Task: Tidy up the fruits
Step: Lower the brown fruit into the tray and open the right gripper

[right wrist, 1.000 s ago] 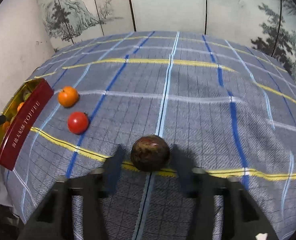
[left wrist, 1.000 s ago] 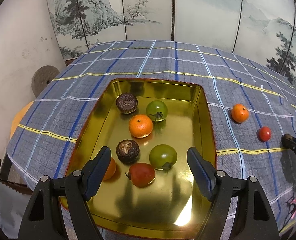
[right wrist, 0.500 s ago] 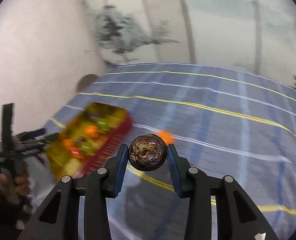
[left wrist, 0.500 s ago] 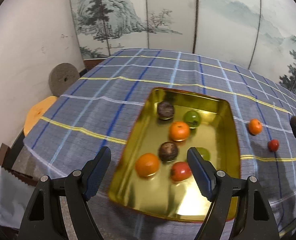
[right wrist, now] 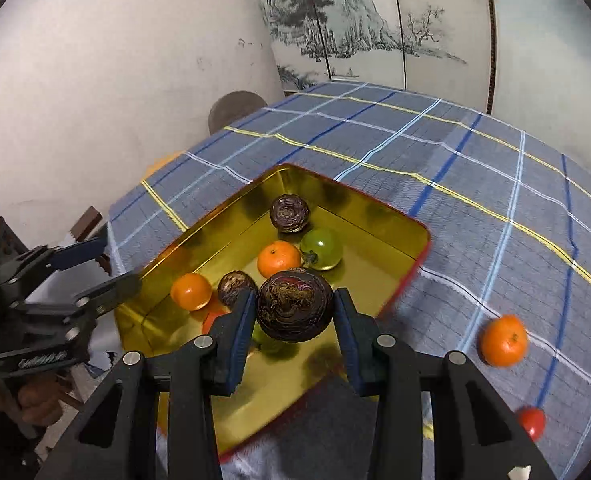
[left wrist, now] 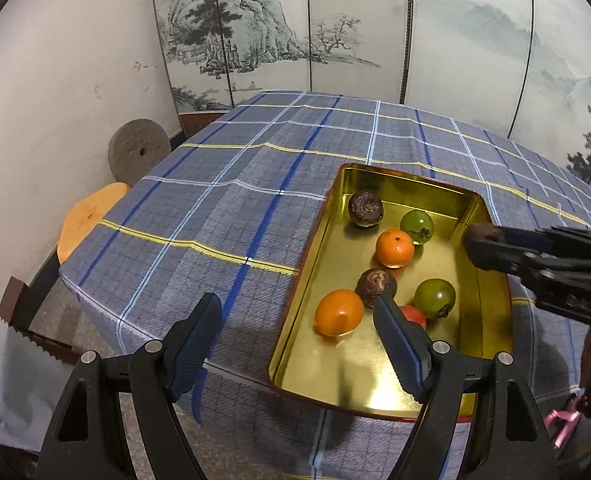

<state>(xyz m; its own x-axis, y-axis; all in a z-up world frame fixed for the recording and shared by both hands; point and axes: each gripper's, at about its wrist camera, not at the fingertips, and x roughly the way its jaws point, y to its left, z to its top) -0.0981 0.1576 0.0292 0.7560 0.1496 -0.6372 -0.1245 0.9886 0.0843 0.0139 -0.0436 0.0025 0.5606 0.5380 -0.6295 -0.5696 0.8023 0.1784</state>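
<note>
Our right tool [right wrist: 294, 312] pinches the dark, wrinkled round fruit [right wrist: 294, 305] across its middle above the gold metal tray [right wrist: 231, 216] ahead; it seems light, firm-shelled, grippy, while our left tool [left wrist: 295, 344] is spread, empty.

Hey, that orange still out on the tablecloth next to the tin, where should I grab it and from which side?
Take the loose orange across its widest middle, coming straight down from above. It is round and sits on the flat tablecloth with open cloth around it, so any jaw direction should work. The small red fruit lies apart, nearer the camera, and the gold tin is well off to its other side.
</note>
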